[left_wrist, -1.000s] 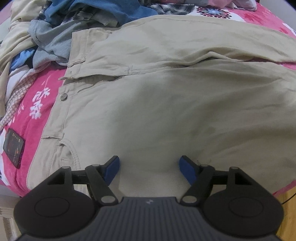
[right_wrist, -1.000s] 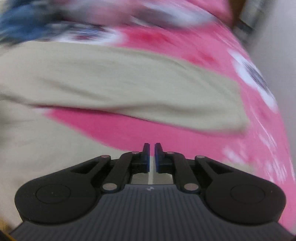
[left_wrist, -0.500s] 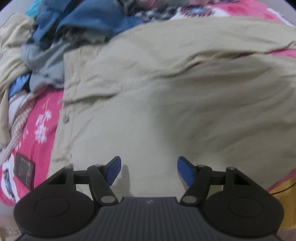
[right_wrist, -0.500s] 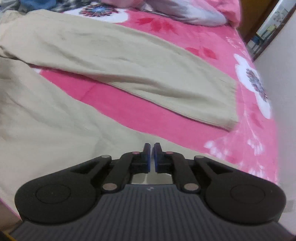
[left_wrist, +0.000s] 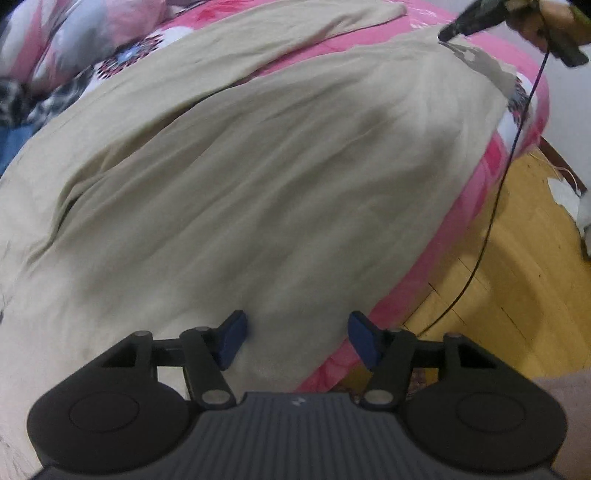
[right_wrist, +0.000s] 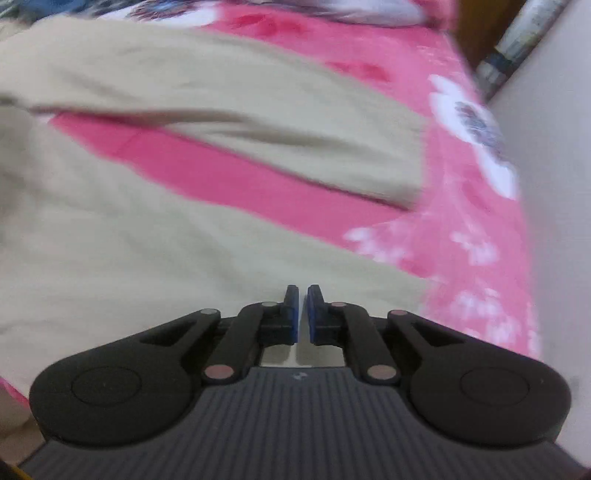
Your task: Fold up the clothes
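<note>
Beige trousers (left_wrist: 236, 177) lie spread on a pink floral bed, both legs running to the right. My left gripper (left_wrist: 297, 341) is open and empty, low over the near leg by the bed's front edge. My right gripper (right_wrist: 303, 314) is shut over the hem end of the near leg (right_wrist: 147, 251); I cannot tell if cloth is pinched between its pads. It also shows in the left wrist view (left_wrist: 476, 18), tip touching that leg's end. The far leg (right_wrist: 229, 110) lies apart across a strip of pink sheet.
The pink floral bedsheet (right_wrist: 424, 236) ends at a wall on the right (right_wrist: 554, 221). Yellow wooden floor (left_wrist: 517, 266) lies below the bed's front edge, with a thin black cable (left_wrist: 495, 206) hanging. Piled clothes and a pillow (left_wrist: 74, 48) sit at the back left.
My left gripper has swung right, from the waistband end toward the legs and bed edge. The right gripper stays shut and has shifted slightly over the near leg's end.
</note>
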Demonstrator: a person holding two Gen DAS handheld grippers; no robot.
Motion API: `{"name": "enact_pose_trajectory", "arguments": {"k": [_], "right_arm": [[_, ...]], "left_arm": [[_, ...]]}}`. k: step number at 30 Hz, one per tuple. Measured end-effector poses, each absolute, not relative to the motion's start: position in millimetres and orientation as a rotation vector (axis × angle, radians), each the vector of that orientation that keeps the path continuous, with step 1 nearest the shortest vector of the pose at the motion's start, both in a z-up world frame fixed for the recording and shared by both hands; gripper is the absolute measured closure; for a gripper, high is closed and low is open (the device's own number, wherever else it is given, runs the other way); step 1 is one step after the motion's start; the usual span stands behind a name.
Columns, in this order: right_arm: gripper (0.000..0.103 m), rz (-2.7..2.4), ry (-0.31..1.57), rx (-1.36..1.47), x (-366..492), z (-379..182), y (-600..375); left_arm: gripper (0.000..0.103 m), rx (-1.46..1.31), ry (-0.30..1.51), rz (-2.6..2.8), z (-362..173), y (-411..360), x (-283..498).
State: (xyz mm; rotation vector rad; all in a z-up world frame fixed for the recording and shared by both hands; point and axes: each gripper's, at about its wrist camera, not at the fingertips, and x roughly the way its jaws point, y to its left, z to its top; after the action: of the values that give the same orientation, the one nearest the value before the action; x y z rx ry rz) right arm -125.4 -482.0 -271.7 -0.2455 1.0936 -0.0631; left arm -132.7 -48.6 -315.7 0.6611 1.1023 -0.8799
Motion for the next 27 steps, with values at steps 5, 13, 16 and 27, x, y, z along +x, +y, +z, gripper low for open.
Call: {"name": "enact_pose_trajectory", "arguments": {"k": [5, 13, 16, 27], "right_arm": [[0.098, 0.436, 1.059, -0.206, -153.1, -258.4, -382.3], [0.102, 0.438, 1.025, -0.209, -139.7, -294.5, -378.8], [0.100, 0.033, 1.061, -0.135, -133.1, -289.2, -460.1], [0.101, 0.490, 1.040, -0.191, -140.1, -298.6, -362.0]], "left_arm": [[0.052, 0.667, 1.065, -0.932, -301.2, -58.1, -131.8], [0.059, 0.695, 1.057, -1.091, -321.6, -91.4, -150.1], [0.059, 0.704, 1.050, -1.100, -324.5, -92.2, -149.8], [0.058, 0.673, 1.100, -1.074, -323.1, -92.0, -153.8]]}}
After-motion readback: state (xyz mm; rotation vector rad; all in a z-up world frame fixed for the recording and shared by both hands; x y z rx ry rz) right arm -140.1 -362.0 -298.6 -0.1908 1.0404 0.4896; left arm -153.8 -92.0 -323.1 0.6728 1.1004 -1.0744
